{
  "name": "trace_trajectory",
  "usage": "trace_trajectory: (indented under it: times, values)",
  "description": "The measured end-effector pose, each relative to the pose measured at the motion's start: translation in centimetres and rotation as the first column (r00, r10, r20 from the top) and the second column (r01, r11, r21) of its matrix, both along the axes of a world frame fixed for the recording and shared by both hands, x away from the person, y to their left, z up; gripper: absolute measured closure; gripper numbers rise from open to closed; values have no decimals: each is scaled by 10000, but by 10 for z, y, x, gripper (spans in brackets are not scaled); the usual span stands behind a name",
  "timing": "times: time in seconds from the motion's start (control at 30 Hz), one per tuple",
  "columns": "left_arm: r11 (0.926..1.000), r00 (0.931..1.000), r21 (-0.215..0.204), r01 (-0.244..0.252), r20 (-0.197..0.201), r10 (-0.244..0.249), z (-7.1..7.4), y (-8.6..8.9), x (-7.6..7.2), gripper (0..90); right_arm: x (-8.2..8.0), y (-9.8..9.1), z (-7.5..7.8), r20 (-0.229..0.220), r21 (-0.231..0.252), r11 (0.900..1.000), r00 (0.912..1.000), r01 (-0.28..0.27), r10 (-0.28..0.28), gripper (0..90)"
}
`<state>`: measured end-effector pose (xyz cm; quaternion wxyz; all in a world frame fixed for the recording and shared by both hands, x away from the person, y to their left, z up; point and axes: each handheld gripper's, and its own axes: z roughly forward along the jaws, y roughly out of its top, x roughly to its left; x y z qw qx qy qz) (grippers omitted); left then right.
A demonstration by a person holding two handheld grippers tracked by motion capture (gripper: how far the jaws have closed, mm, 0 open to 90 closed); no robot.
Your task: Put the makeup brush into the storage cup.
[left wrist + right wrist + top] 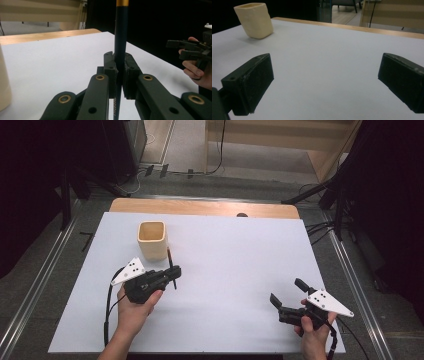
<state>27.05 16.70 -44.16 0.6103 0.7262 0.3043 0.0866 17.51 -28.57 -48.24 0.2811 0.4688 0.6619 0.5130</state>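
Observation:
My left gripper (173,273) is shut on a dark pencil (171,265) with a gold band near its top end (122,2). The pencil (120,42) stands roughly upright between the two pads. It hangs just right of a cream square cup (152,240) that stands on the white table sheet (235,265). In the left gripper view the cup's wall (3,82) is at the left edge. My right gripper (287,292) is at the table's front right, held low, jaws wide open with nothing between them. The right gripper view looks across the sheet to the cup (254,20).
The white sheet covers a wooden table whose far edge (205,207) shows bare wood. Metal rails (350,270) run along both sides of the table. Cables lie on the floor beyond the far edge.

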Motion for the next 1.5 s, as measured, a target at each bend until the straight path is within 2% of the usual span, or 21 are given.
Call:
trace_trajectory:
  times: [0.13,0.43,0.7,0.9,1.03,1.17,1.33,1.5]
  values:
    - [9998,9998,-21,-179,12,179,1,5,2,849,-3,-8,-7,-135,-283,9996,9999,35,-39,2]
    - [9976,9975,35,-685,173,685,8,17,9,848,-5,-26,-13,-205,-179,9991,9990,382,-385,3]
    - [9919,9904,33,-1270,563,1266,24,30,18,849,-3,-25,-16,-261,-244,9993,9992,301,-307,3]
    - [9877,9854,49,-1563,697,1556,34,37,26,848,-1,-23,-17,-303,-216,9995,9993,227,-233,3]
    - [9855,9829,16,-1699,719,1693,38,39,32,848,-1,-24,-17,-264,-179,9996,9994,230,-235,3]
    - [9850,9814,166,-1719,894,1697,43,36,38,848,-1,-26,-17,-263,-97,9996,9993,280,-282,5]
    - [9843,9799,218,-1754,1001,1724,48,32,43,849,-1,-26,-18,-250,-273,9990,9991,348,-355,30]
    - [9824,9774,116,-1862,1037,1841,52,31,48,848,0,-26,-19,-257,-199,9990,9989,393,-398,36]
